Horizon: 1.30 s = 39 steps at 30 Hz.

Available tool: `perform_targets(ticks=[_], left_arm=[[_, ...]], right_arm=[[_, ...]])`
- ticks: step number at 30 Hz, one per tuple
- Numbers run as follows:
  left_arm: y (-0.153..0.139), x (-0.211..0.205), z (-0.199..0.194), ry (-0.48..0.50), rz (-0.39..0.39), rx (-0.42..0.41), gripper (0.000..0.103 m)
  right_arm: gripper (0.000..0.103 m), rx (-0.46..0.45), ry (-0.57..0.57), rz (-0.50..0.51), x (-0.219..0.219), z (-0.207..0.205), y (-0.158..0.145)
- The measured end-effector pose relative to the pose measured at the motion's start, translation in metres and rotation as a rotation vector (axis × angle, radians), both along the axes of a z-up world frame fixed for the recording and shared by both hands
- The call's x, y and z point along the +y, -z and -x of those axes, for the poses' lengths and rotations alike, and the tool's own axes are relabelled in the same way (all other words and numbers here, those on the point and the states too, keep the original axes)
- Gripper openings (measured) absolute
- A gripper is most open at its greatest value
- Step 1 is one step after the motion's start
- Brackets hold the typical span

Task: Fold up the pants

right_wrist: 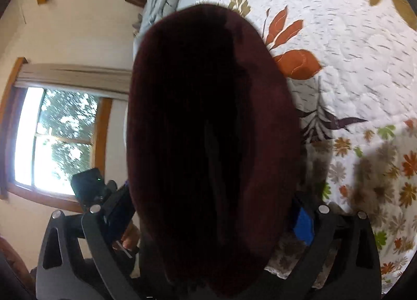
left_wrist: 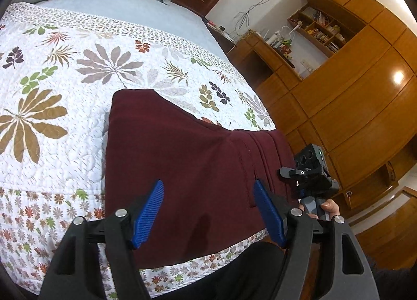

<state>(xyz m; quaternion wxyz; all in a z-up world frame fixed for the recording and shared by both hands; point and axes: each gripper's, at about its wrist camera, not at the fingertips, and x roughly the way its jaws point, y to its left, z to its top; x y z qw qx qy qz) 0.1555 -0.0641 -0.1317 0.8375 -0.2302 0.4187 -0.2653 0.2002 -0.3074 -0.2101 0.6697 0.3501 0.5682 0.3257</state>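
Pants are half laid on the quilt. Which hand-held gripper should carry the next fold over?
Probably the right hand-held gripper: maroon pants fabric drapes over it, filling its view, so it seems to hold a raised edge. The left hand-held gripper hovers open above the flat part on the quilt.

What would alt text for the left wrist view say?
Open left gripper, blue fingers spread above maroon pants lying on a floral quilt. The right gripper's camera housing sits at the pants' right edge; wooden cabinets stand behind.
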Motion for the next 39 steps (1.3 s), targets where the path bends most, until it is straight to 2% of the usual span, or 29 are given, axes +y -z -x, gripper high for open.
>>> perform_targets(ticks=[1, 2, 4, 6, 9, 10, 11, 14, 15, 16, 19, 21, 23, 25, 26, 27, 28, 31, 34, 37, 39], left_arm=[[0.0, 0.001, 0.0, -0.004, -0.001, -0.001, 0.072], [0.0, 0.003, 0.0, -0.01, -0.002, -0.002, 0.072], [-0.001, 0.007, 0.0, -0.025, -0.006, -0.01, 0.072], [-0.002, 0.011, -0.001, -0.034, -0.006, -0.02, 0.072], [-0.008, 0.012, -0.008, -0.015, 0.028, -0.058, 0.072], [-0.011, 0.01, -0.012, 0.002, 0.045, -0.081, 0.072], [-0.012, 0.008, -0.017, 0.014, 0.062, -0.092, 0.072], [-0.006, 0.01, -0.042, 0.03, 0.152, -0.057, 0.071], [-0.002, 0.015, -0.056, 0.038, 0.223, -0.023, 0.071], [0.001, 0.019, -0.064, 0.031, 0.258, -0.007, 0.07], [0.02, 0.034, -0.095, -0.021, 0.361, 0.08, 0.07], [0.032, 0.038, -0.104, -0.053, 0.359, 0.11, 0.07], [0.044, 0.037, -0.108, -0.074, 0.323, 0.118, 0.07], [0.059, 0.034, -0.113, -0.07, 0.336, 0.136, 0.068], [0.063, 0.033, -0.114, -0.065, 0.336, 0.14, 0.067], [0.064, 0.03, -0.115, -0.074, 0.312, 0.135, 0.067], [0.063, 0.027, -0.114, -0.08, 0.278, 0.12, 0.067], [0.061, 0.032, -0.114, -0.083, 0.265, 0.122, 0.066], [0.062, 0.036, -0.117, -0.085, 0.266, 0.15, 0.062], [0.06, 0.038, -0.118, -0.079, 0.293, 0.164, 0.062], [0.054, 0.037, -0.121, -0.057, 0.302, 0.142, 0.062]], right_arm=[[0.092, -0.009, -0.005, 0.032, 0.003, -0.002, -0.003], [0.08, -0.025, -0.016, 0.076, 0.006, -0.001, -0.01], [0.069, -0.02, -0.024, 0.177, 0.01, 0.0, -0.017], [0.065, -0.023, -0.009, 0.187, 0.009, 0.003, -0.024], [0.061, -0.025, -0.002, 0.146, 0.005, 0.01, -0.027], [0.053, -0.017, 0.002, 0.14, 0.006, 0.006, -0.025], [0.04, 0.004, 0.006, 0.131, 0.007, 0.004, -0.02], [0.026, 0.029, 0.009, 0.155, 0.009, -0.005, -0.02], [0.022, 0.003, 0.001, 0.177, 0.015, -0.008, -0.033], [0.02, -0.048, -0.016, 0.156, 0.023, -0.011, -0.051], [0.019, -0.187, -0.072, 0.163, 0.044, -0.014, -0.096], [0.019, -0.224, -0.098, 0.176, 0.048, -0.012, -0.099], [0.019, -0.196, -0.063, 0.195, 0.028, -0.005, -0.074], [0.022, -0.117, -0.012, 0.251, 0.005, -0.002, -0.03], [0.023, -0.077, 0.009, 0.23, -0.005, 0.001, -0.006], [0.023, -0.06, 0.041, 0.158, -0.014, 0.004, 0.009], [0.025, -0.065, 0.052, 0.132, -0.017, 0.009, 0.009], [0.031, -0.111, 0.049, 0.145, -0.015, 0.014, -0.004], [0.037, -0.087, 0.04, 0.137, -0.021, 0.015, -0.009], [0.057, -0.057, 0.062, 0.081, -0.025, 0.0, -0.013], [0.057, -0.062, 0.071, 0.049, -0.017, 0.004, -0.017]])
